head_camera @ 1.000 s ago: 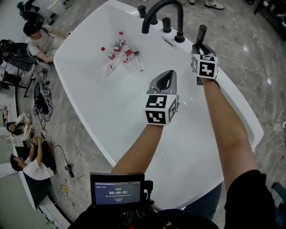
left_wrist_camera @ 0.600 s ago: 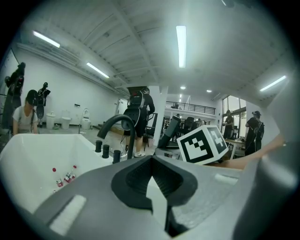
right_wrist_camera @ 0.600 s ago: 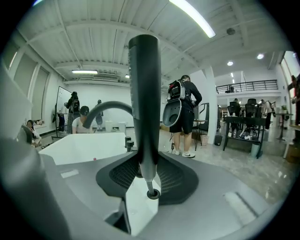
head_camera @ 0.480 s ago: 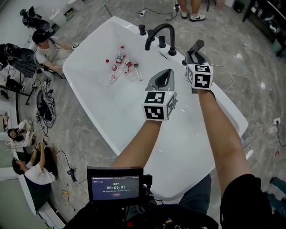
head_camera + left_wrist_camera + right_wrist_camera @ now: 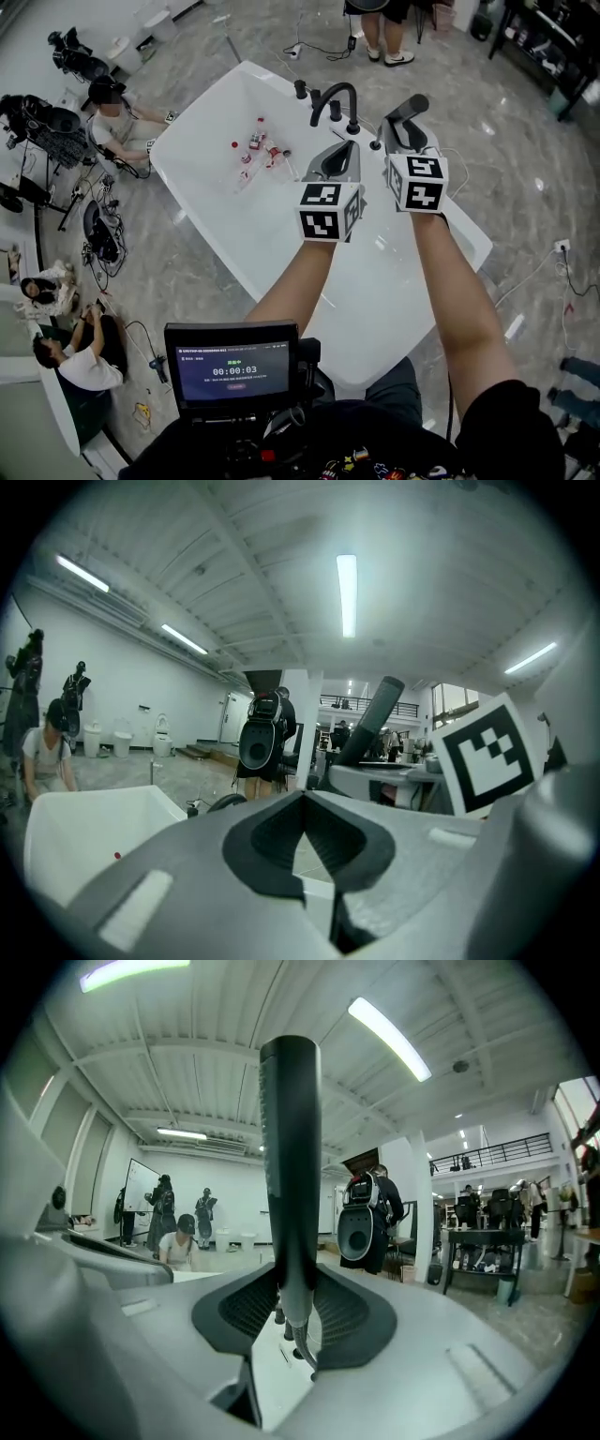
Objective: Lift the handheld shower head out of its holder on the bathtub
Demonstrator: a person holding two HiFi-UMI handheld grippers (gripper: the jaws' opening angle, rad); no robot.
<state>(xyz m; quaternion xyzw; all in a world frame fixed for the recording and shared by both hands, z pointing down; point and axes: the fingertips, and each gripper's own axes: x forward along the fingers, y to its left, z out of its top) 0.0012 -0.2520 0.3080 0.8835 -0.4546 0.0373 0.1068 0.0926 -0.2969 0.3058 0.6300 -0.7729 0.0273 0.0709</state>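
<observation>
The handheld shower head point(image 5: 411, 107) is a slim black stick with a round shaft and a slanted top end. In the right gripper view it point(image 5: 289, 1176) stands upright, and a grey ribbed hose point(image 5: 298, 1342) hangs from its lower end. The right gripper point(image 5: 401, 133) has its jaws closed on the lower shaft, a pad against each side. It holds the shower head to the right of the black arched faucet point(image 5: 339, 97), with the top end above the faucet's arch in the head view.

The left gripper point(image 5: 339, 161) hovers just in front of the faucet over the white bathtub point(image 5: 192, 202), its jaws pressed together with nothing between them. A few plastic bottles point(image 5: 259, 148) lie in the tub, left of the faucet.

A second ago the shower head stood low, close beside the faucet at the tub's rim. It has since risen with the right gripper, and the head camera now looks from farther off, so the tub appears smaller.
</observation>
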